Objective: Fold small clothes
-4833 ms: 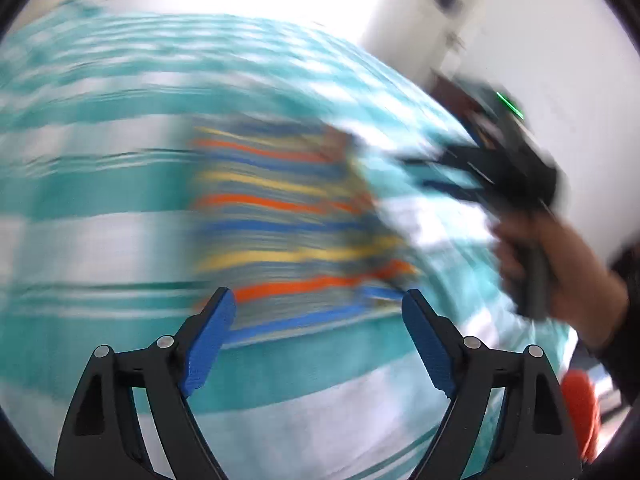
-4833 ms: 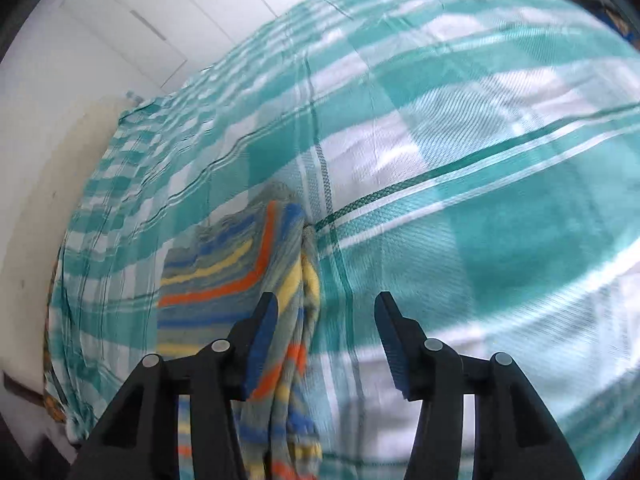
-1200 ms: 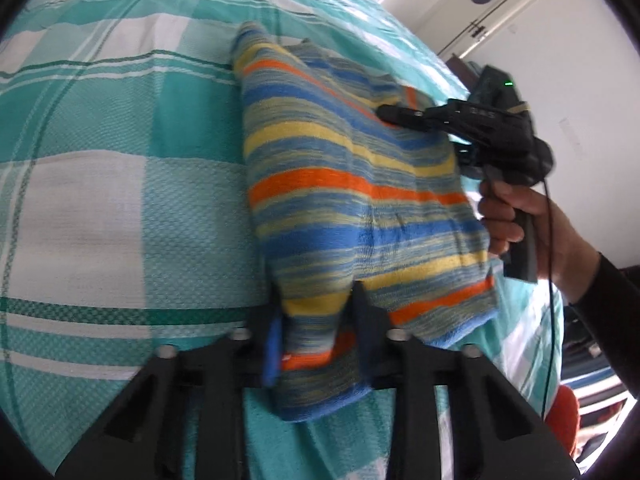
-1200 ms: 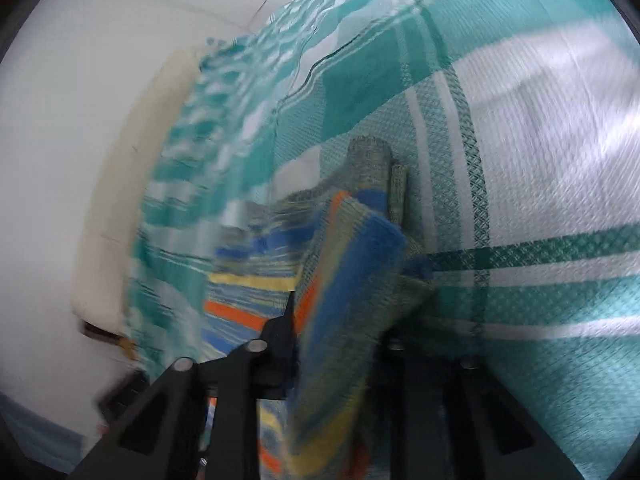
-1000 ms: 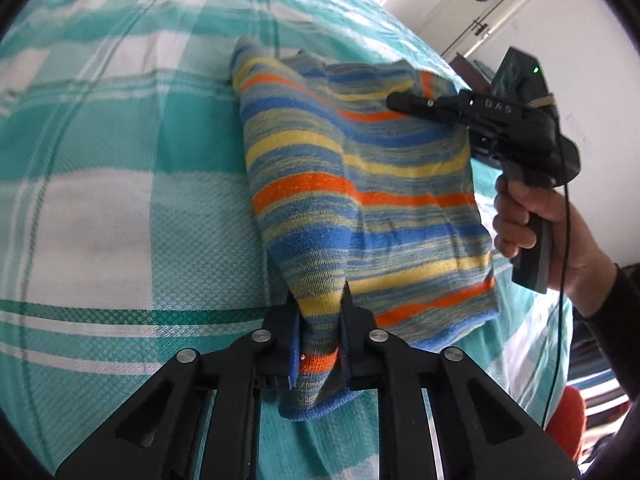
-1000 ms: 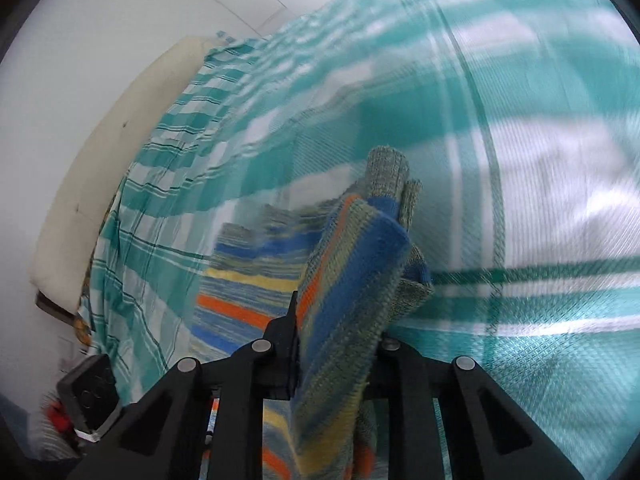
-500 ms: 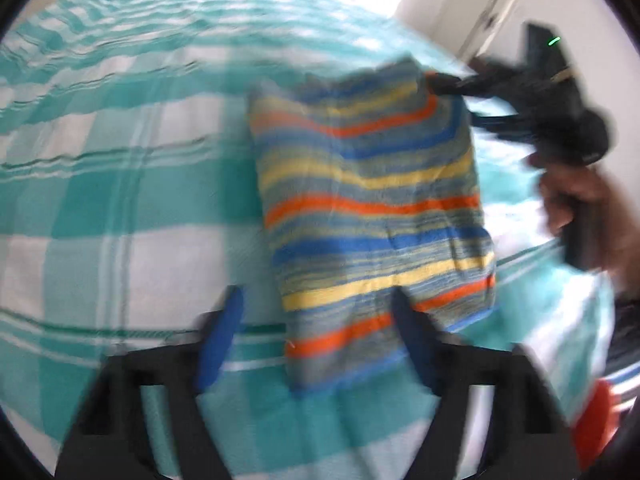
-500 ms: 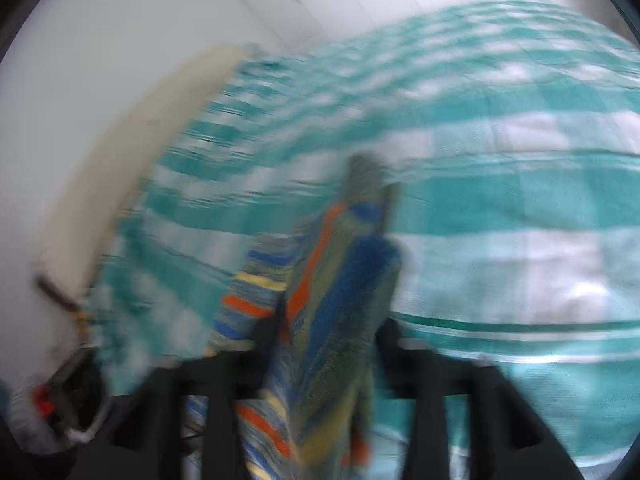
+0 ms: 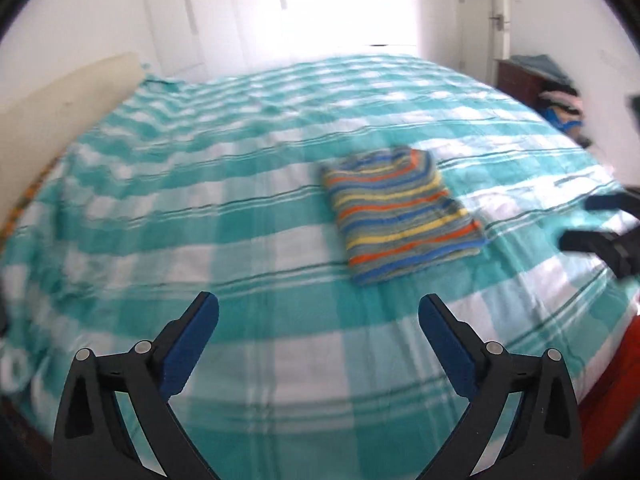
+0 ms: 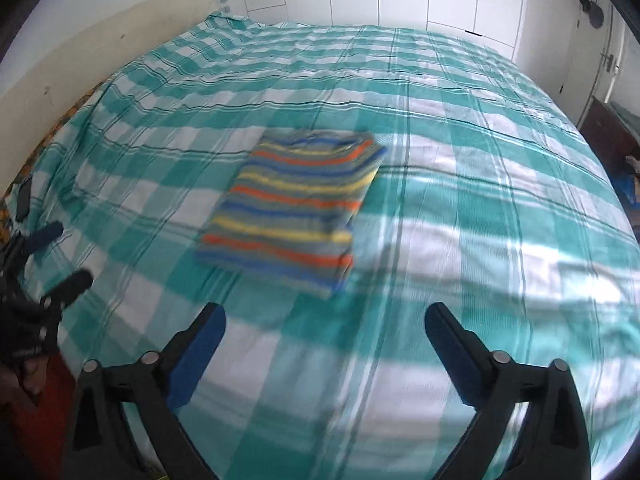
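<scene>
nearest, the left gripper (image 9: 318,320) and right gripper (image 10: 325,330) hover short of the striped garment (image 10: 294,204), jaws spread, holding nothing — apparently the fold is judged finished. one garment lies flat, folded into a rectangle on the checked bed (image 10: 480,160); beyond it, one headboard (image 10: 100,52).

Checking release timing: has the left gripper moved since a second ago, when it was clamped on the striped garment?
Yes. The left gripper is open and has backed away from the folded striped garment, which lies flat on the checked bedspread, apart from its fingers.
</scene>
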The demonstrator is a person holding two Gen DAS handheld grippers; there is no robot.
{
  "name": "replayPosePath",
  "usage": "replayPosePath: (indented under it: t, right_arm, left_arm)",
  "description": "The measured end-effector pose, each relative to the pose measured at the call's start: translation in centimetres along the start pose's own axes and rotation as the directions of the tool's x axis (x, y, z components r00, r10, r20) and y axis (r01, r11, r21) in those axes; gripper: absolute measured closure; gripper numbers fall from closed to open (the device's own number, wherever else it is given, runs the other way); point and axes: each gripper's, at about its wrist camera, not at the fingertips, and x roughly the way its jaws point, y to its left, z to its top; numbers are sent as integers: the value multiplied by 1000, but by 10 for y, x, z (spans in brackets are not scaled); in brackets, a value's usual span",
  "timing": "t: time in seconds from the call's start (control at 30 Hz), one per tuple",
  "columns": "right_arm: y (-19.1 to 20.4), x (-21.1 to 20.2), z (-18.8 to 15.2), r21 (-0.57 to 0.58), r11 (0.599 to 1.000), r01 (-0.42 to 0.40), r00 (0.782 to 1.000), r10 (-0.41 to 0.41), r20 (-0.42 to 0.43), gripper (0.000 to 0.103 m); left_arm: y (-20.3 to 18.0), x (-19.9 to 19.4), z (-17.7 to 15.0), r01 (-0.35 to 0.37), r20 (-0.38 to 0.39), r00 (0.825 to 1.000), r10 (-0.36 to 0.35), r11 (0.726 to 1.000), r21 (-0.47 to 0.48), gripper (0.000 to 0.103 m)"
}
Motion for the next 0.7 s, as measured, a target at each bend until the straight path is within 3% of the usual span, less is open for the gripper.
replayPosePath:
  t: [0.07,0.1,0.3,0.5,0.7]
  right_arm:
    - [16,-23,-22,14,1000,8,1000,-8,12,1]
    - [27,-34,-35,23,1000,17,1000,-18,10,1]
    - [71,-76,-78,39,996,75,997,-74,-26,1]
    - [99,-116,-88,43,997,65,998,-66,11,1]
    - [103,-125,-94,41,997,71,997,-71,-10,1]
  left_arm:
    - [4,-25,-15,-82,9,997,82,997,2,2]
    - [6,-31,-21,-90,-2,996,90,996,-5,2]
    - [18,-66,-41,-2,-120,993,-10,995,-98,2]
    - [21,-83,-43,-69,-139,989,57,995,-78,2]
    - [19,-89,-45,-42,-159,987,30,997,-68,1]
